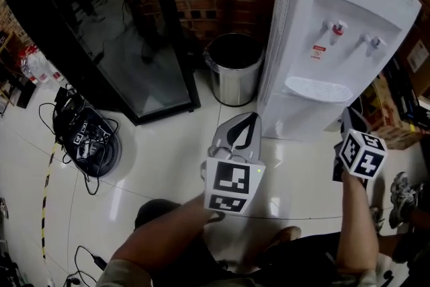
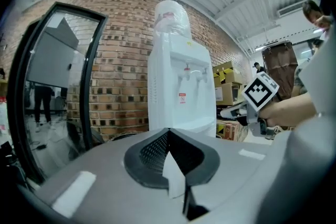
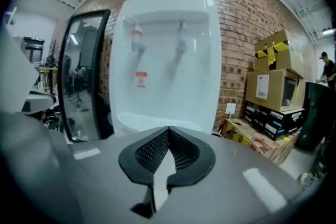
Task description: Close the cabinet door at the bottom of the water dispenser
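Observation:
The white water dispenser [image 1: 295, 17] stands against the brick wall, with two taps and a drip tray on its front. It also fills the middle of the left gripper view [image 2: 176, 97] and the right gripper view [image 3: 168, 65]. Its lower front with the cabinet door is hidden in every view, behind the drip tray or the gripper bodies. My left gripper [image 1: 250, 117] hangs in front of the dispenser's left corner, jaws shut and empty [image 2: 168, 132]. My right gripper [image 1: 349, 116] is held before the dispenser's right side, shut with nothing in it [image 3: 169, 128].
A steel bin [image 1: 234, 67] stands left of the dispenser. A black-framed glass panel [image 1: 127, 57] leans further left. A round device with cables [image 1: 91, 141] lies on the white tiled floor. Cardboard boxes [image 3: 275, 76] are stacked right of the dispenser.

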Demonstrator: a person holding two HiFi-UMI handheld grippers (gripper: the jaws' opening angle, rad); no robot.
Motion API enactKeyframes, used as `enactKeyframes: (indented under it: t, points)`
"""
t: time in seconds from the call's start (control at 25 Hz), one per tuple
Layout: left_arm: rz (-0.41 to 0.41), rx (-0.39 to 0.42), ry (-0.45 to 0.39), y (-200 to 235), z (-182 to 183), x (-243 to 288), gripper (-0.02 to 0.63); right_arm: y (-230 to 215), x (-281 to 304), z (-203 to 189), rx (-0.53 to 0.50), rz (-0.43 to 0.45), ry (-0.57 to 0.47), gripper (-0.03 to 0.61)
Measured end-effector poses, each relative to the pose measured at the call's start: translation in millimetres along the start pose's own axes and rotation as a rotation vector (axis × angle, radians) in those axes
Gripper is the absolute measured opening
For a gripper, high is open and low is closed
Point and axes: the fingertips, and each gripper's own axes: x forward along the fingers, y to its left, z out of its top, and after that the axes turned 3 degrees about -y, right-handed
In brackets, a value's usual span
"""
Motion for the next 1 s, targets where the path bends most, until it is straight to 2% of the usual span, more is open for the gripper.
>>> enactKeyframes:
  t: [0.24, 0.48, 0.72, 1.0]
  points:
    - [0.054, 0.009, -0.054, 18, 36, -55, 0.001, 55, -79, 58, -0.043, 0.089, -0.159, 0.001]
    - [0.080, -0.012, -0.081, 21, 45, -108, 0.000, 94, -146, 82, -0.078, 0.171, -0.248, 0.000]
    - [0.032, -0.030, -0.090, -10, 38, -141, 0.000, 140, -201, 56, -0.114, 0.267, -0.259, 0.000]
    - [0.014, 0.060, -0.140, -36, 38, -177, 0.001, 179, -253, -7, -0.096, 0.360, -0.202, 0.000]
